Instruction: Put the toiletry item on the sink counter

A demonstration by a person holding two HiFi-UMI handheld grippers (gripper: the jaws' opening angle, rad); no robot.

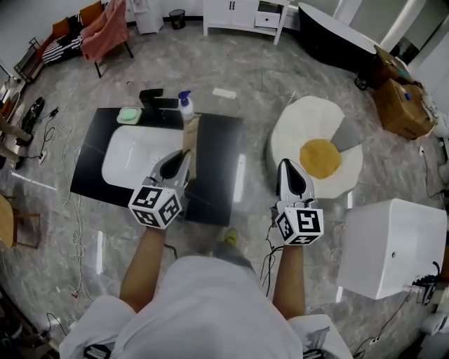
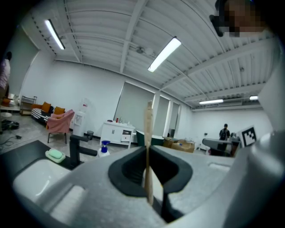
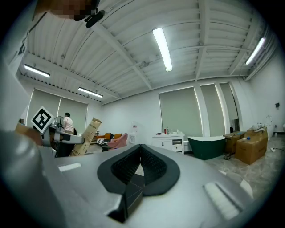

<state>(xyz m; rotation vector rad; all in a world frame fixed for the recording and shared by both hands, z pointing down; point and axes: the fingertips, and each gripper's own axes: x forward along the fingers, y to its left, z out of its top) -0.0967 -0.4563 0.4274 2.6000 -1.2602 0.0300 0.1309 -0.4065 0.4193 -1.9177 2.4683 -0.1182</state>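
We judge the carry step: left hand-held gripper (image 1: pixel 181 163) clamped on a thin tan box (image 1: pixel 188 134) above the black worktop (image 1: pixel 219 144) by the white sink (image 1: pixel 130 154), centre-left of frame, right hand-held gripper (image 1: pixel 292 179) closed, empty; next, lower onto bare worktop, release.

An egg-shaped rug (image 1: pixel 319 151) lies to your right, with a white box (image 1: pixel 393 245) nearer you beside it. Ahead, a white cabinet (image 1: pixel 242 14) stands next to a dark tub (image 1: pixel 337 38), and cardboard boxes (image 1: pixel 400 102) sit at the far right. A pink cloth (image 1: pixel 105 31) hangs at the far left by a sofa (image 1: pixel 59 45). A spray bottle (image 1: pixel 186 109) and green soap (image 1: pixel 129 115) flank a black tap (image 1: pixel 151 98).
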